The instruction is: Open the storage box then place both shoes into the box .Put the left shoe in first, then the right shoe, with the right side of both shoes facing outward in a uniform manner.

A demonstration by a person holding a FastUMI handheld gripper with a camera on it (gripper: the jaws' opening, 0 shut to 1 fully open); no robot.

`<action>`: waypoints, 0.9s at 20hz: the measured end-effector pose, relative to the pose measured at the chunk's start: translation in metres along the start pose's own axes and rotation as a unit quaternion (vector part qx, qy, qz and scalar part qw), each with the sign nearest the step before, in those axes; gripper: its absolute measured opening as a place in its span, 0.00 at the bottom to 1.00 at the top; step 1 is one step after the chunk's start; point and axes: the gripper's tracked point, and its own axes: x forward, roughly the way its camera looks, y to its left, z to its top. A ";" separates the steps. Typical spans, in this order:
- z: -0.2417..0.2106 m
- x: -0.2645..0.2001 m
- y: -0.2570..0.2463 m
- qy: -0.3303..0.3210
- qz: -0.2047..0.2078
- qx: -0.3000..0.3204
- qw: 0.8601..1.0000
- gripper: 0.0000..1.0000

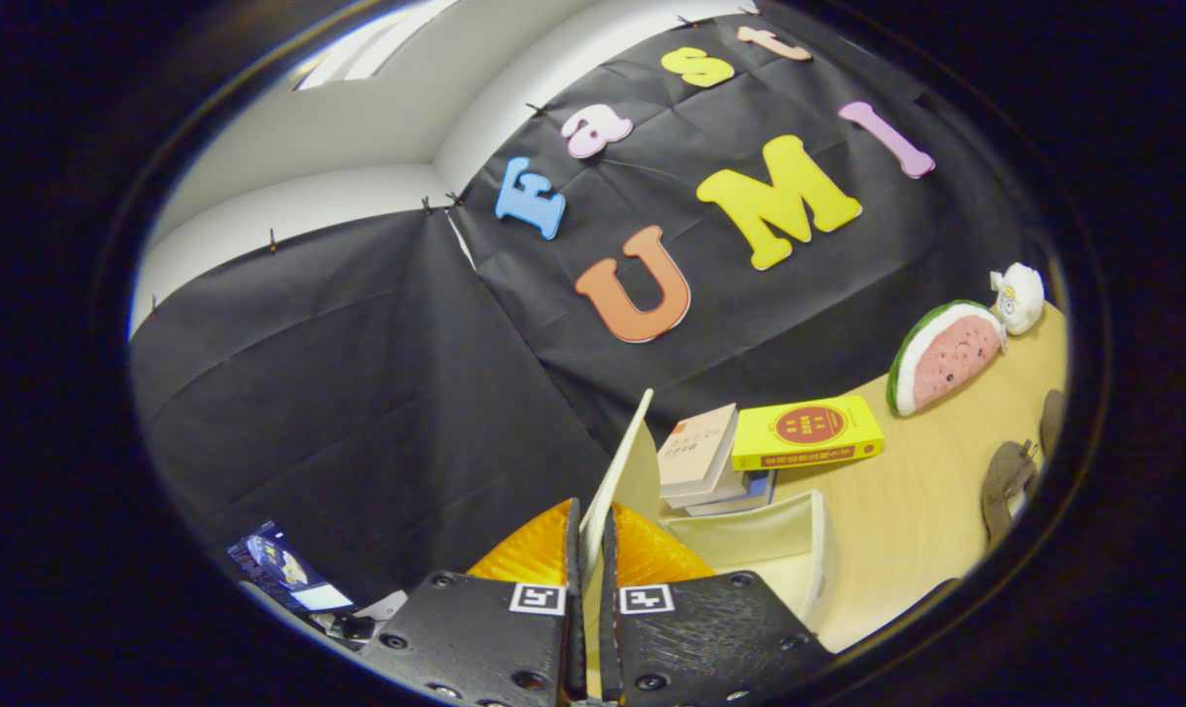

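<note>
Between the two fingers the claw pinched the thin cream lid of the storage box, both fingers pressed flat on its edge. The lid stood tilted up, nearly on end; I judged it held so to swing the box open. Just beside the fingers lay the cream open-topped storage box on the pale wooden tabletop, its inside bare of shoes. A ribbed orange shape showed behind the fingers; what it was, I could not tell. Beyond the box sat a stack of books with a yellow book leaning on it. Farther off, two dark brown shoes waited near the tabletop's edge, well apart from the box. By the wall rested a watermelon-slice plush and a small white plush toy.
</note>
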 end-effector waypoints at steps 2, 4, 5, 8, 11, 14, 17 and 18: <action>-0.003 0.012 0.019 0.008 0.002 -0.011 1.000 0.05; -0.009 0.026 0.038 0.018 0.010 -0.033 0.999 0.13; -0.012 0.031 0.046 0.021 0.011 -0.042 0.999 0.16; -0.025 0.048 0.068 0.033 0.021 -0.061 0.997 0.25; -0.037 0.067 0.091 0.053 0.036 -0.083 0.995 0.35; -0.057 0.087 0.110 0.074 0.052 -0.134 0.987 0.57; -0.073 0.100 0.122 0.073 0.059 -0.180 0.979 0.80; -0.077 0.103 0.127 0.071 0.064 -0.187 0.978 0.82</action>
